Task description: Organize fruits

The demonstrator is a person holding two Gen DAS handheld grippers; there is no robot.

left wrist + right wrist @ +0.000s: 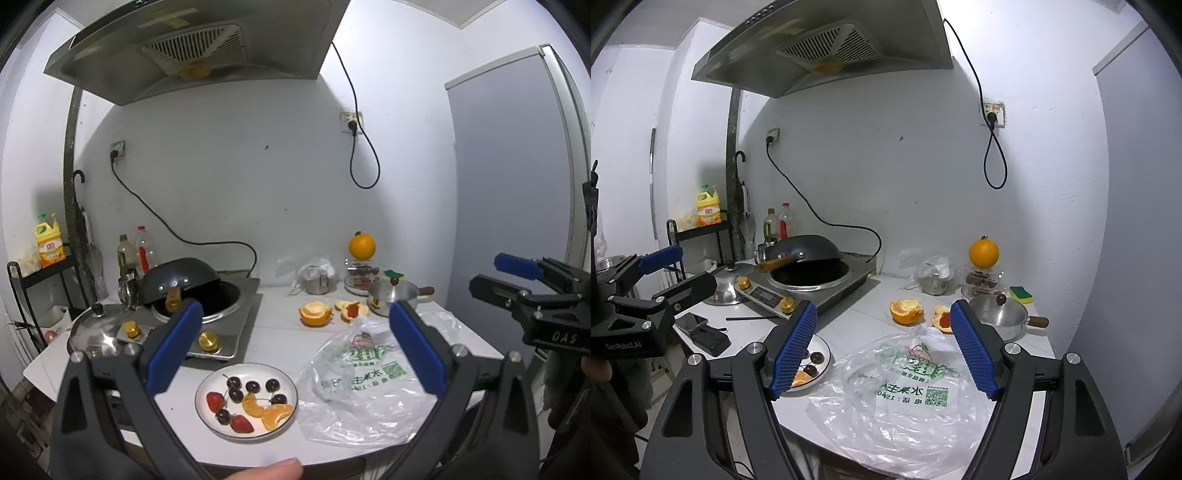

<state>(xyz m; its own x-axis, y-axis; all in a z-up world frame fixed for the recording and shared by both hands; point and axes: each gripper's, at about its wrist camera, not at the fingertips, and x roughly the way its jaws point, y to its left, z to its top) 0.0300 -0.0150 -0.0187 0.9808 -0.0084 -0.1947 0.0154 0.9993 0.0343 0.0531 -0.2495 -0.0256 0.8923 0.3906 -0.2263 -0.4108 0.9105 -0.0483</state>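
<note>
Both grippers are just hanging over the near edge of the counter (273, 332) right now, jaws spread wide, nothing in either one. The left gripper (295, 350) is parked right above the plate (291, 384), which sits just ahead and below between its pads. Cherries (253, 386), strawberries (242, 424) and orange segments (275, 412) are already laid out on it, so my guess is that's the collection spot.

The right gripper (884, 350) has the empty plastic bag (905, 413) spread flat right under it, plate off to its left. Peels (907, 312) are further ahead past its tips, probably leftovers from peeling. A whole orange (983, 253) sits way back on a container, maybe next to go.
</note>
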